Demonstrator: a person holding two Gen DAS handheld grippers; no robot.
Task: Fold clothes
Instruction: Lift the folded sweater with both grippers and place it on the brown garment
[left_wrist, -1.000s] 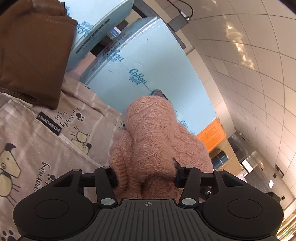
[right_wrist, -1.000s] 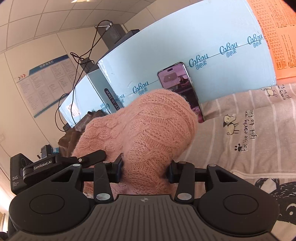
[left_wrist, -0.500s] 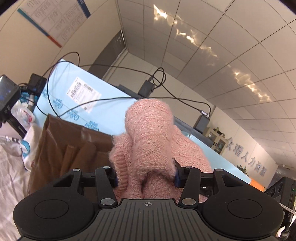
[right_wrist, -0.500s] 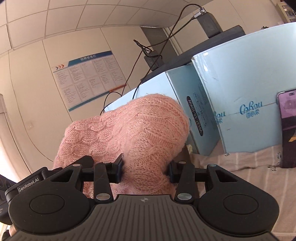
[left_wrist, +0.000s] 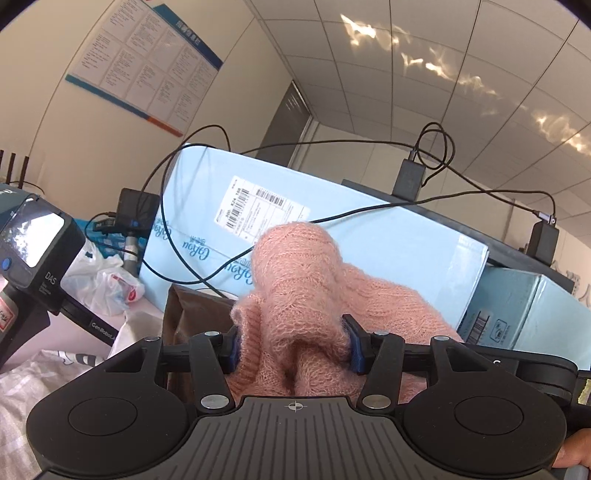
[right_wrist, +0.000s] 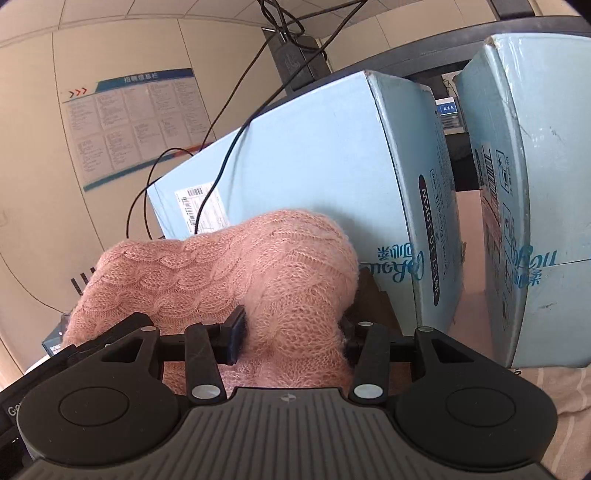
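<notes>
A pink cable-knit sweater (left_wrist: 299, 288) is bunched between both grippers and held up in the air. My left gripper (left_wrist: 291, 343) is shut on a thick fold of it. My right gripper (right_wrist: 293, 332) is shut on another fold of the same sweater (right_wrist: 280, 266), which stretches left toward the other gripper. A brown garment (left_wrist: 192, 314) lies behind and below the sweater, mostly hidden. The bed surface under the sweater is hidden.
Light blue cardboard boxes (left_wrist: 369, 229) (right_wrist: 325, 155) stand close behind, with black cables (left_wrist: 207, 206) draped over them. A white plastic bag (left_wrist: 103, 280) and a black device (left_wrist: 33, 251) sit at the left. Striped bedding (right_wrist: 569, 398) shows at lower right.
Both grippers have swung up and to the left with the sweater. The printed bedding and the phone have left view; boxes, cables and wall poster now fill the background.
</notes>
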